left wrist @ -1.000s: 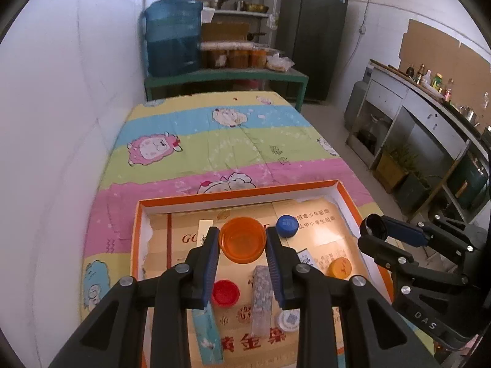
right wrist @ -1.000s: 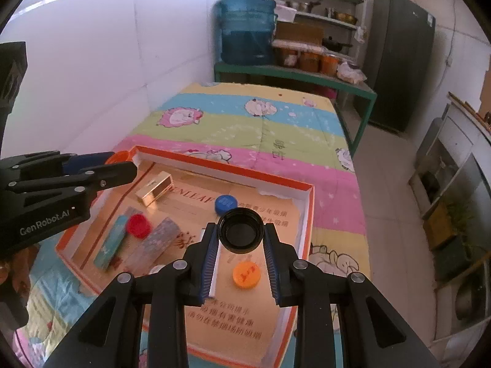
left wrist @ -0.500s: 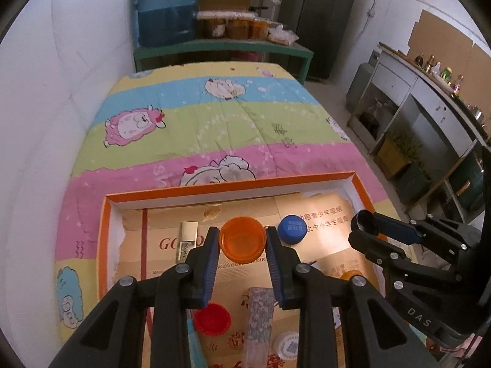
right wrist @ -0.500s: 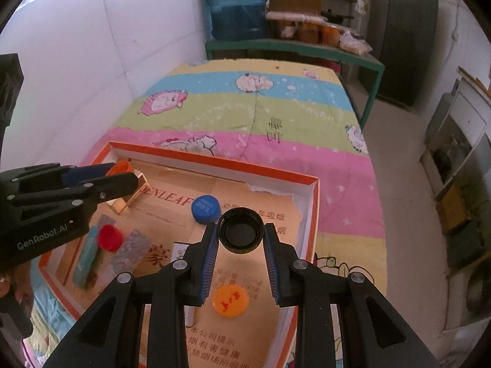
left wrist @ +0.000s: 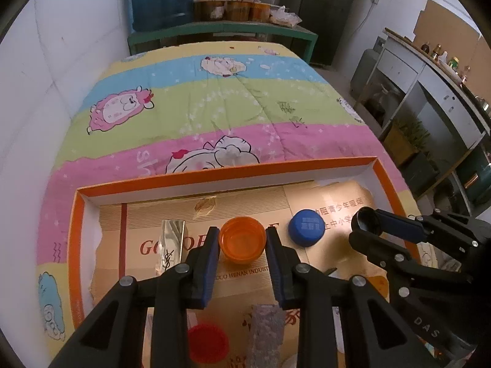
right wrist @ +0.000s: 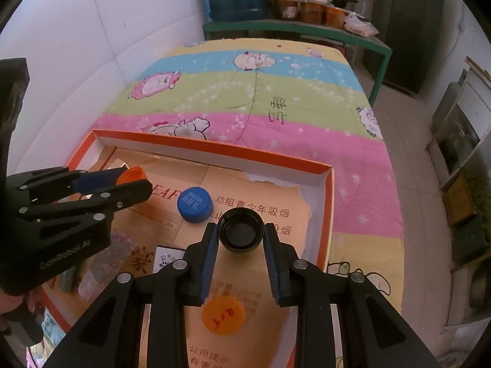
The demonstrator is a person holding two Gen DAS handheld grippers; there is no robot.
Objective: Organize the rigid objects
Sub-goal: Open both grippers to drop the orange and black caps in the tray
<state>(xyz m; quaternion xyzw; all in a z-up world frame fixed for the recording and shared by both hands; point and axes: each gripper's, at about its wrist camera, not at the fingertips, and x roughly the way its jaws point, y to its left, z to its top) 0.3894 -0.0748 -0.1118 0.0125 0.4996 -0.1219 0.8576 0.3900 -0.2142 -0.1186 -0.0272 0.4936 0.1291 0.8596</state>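
My left gripper (left wrist: pixel 242 242) is shut on an orange translucent cap (left wrist: pixel 243 239), held open side up above the orange-rimmed cardboard tray (left wrist: pixel 233 174). My right gripper (right wrist: pixel 241 236) is shut on a black cap (right wrist: pixel 241 233), also over the tray (right wrist: pixel 214 148). In the tray lie a blue cap (left wrist: pixel 306 228) (right wrist: pixel 195 204), a flat orange cap (right wrist: pixel 223 315), a red cap (left wrist: pixel 208 342), a gold box (left wrist: pixel 170 245) and a grey speckled block (left wrist: pixel 264 334). The right gripper also shows in the left wrist view (left wrist: pixel 368 224), and the left gripper in the right wrist view (right wrist: pixel 135 179).
The tray lies on a striped cartoon quilt (left wrist: pixel 214 107) over a bed beside a white wall (left wrist: pixel 46 76). A green shelf with a water jug (left wrist: pixel 159 0) stands past the bed. Cabinets (left wrist: pixel 429 86) and floor lie to the right.
Both grippers have moved forward over the tray with their caps still held. The tray's near objects have slid toward the bottom of both views.
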